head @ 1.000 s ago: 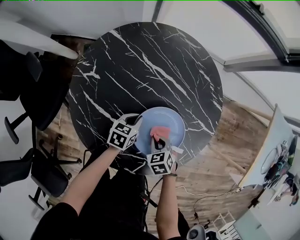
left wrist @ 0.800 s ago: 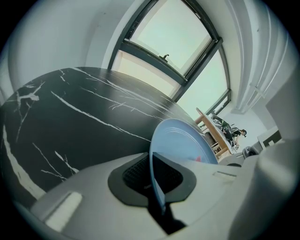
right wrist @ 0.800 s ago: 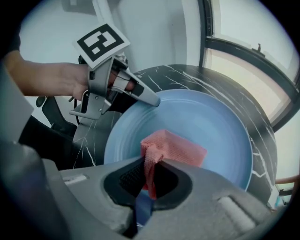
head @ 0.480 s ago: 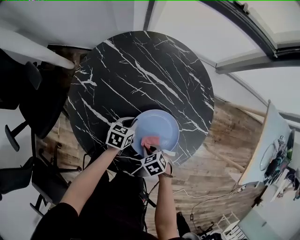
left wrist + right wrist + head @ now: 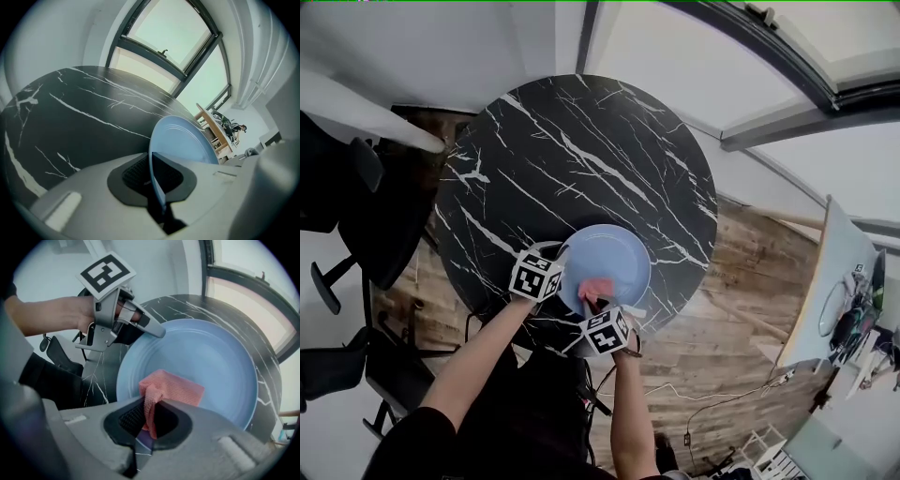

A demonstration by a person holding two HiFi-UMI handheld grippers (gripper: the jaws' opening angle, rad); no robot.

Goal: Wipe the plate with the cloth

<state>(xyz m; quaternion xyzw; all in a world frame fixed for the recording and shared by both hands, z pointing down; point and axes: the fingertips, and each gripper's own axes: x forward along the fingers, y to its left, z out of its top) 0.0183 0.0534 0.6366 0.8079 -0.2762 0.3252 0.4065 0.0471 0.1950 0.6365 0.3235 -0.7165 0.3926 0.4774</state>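
Wiping, mid-stroke by the look of it. Pink cloth (image 5: 173, 387) clamped by one fold between the pads of the right gripper (image 5: 147, 420), the rest spread flat on the near part of the blue plate (image 5: 211, 362), close to the rim on the person's side. Same story from the head view: cloth (image 5: 595, 286) low on the plate (image 5: 619, 255), right gripper (image 5: 592, 300) angled steeply down onto it.

On the other side, left gripper (image 5: 152, 176) clenched on the plate's left rim, the thin edge running straight between the two pads (jaws just eased a shade wider, yet pressing on the rim all the same). Plate steadied that way over the near edge of the black marble table (image 5: 581, 150). Hard to say whether lying flat or tipped up a little off the top.

Probably well short of finished: far half of the plate bare of cloth at this moment. Next, most likely a sweep away from the body and round toward the far rim, cloth kept pressed flat and the pinch firm so as not to lose the fold. Calls also for a sure left hold, to stop the plate skating or twisting under the push.
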